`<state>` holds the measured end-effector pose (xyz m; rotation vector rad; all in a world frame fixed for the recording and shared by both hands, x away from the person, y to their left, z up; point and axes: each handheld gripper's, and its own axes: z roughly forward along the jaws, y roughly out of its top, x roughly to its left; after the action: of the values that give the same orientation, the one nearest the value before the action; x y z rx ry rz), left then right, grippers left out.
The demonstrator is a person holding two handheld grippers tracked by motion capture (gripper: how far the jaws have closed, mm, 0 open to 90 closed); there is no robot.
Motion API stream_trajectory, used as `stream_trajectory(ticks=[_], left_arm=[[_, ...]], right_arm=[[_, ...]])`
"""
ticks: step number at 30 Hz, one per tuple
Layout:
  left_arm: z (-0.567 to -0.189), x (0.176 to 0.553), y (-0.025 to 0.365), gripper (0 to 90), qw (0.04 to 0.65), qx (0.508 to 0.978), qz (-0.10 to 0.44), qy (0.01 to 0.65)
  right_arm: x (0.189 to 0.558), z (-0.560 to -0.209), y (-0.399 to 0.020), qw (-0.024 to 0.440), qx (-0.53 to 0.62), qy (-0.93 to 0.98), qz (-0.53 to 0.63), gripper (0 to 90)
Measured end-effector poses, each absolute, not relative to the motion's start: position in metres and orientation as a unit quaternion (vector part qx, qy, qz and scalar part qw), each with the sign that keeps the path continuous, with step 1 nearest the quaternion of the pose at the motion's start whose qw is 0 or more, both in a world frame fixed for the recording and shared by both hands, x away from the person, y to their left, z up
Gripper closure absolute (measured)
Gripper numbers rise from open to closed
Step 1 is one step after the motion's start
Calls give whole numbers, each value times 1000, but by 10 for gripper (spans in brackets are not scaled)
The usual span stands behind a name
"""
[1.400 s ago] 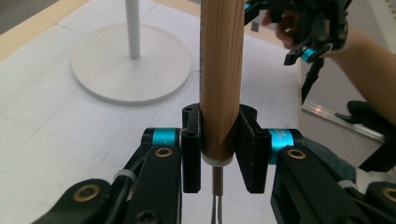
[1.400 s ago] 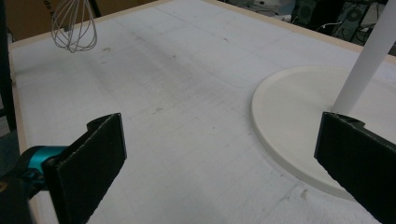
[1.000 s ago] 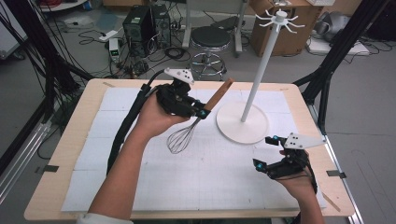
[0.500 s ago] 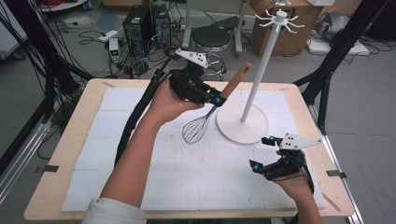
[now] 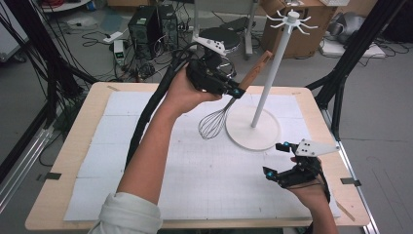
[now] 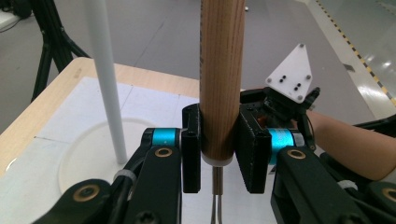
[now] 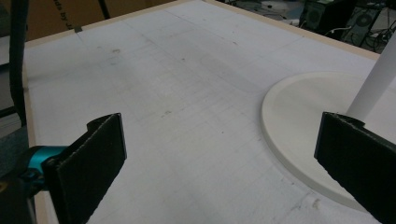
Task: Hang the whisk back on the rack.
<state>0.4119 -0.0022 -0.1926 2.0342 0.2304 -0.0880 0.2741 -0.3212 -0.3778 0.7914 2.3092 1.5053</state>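
Observation:
My left gripper point(image 5: 237, 91) is raised over the back of the table, shut on the wooden handle point(image 5: 254, 71) of a whisk. Its wire head point(image 5: 214, 122) hangs down toward the mat, the handle pointing up and right toward the pole. In the left gripper view the pads press both sides of the wooden handle point(image 6: 222, 79), just above the metal stem. A white rack with a round base point(image 5: 253, 128), a tall pole point(image 5: 272, 68) and hooks on top stands to the right. My right gripper point(image 5: 276, 159) rests open near the front right, nothing between its pads point(image 7: 95, 158).
A white gridded mat point(image 5: 195, 170) covers the wooden table point(image 5: 53, 195). The left gripper's thick black cable point(image 5: 146, 117) trails across the table's left side. Computer gear, cables, a stool and cardboard boxes lie on the floor behind. Black stand legs flank both back corners.
My left hand has lifted the whisk off the mat and carried it up and to the right, closer to the pole. My right gripper has stayed put.

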Motion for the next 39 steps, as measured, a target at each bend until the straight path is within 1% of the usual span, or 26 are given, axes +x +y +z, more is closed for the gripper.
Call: stream_trajectory(ticks=[8, 16, 21, 30, 39], left_arm=[[-171, 415, -19, 734, 516, 853, -27, 78], [-154, 425, -33, 734, 520, 851, -35, 65], [-147, 429, -41, 734, 517, 852, -31, 68], [-149, 440, -55, 734, 515, 853, -37, 71], [-153, 447, -52, 734, 516, 852, -38, 81]], right_arm=[[274, -378, -321, 134, 275, 798, 520, 9], [271, -373, -324, 142, 272, 793, 526, 9], [271, -375, -326, 139, 275, 793, 526, 10], [270, -373, -328, 141, 273, 789, 531, 9], [270, -374, -332, 141, 276, 787, 534, 10]])
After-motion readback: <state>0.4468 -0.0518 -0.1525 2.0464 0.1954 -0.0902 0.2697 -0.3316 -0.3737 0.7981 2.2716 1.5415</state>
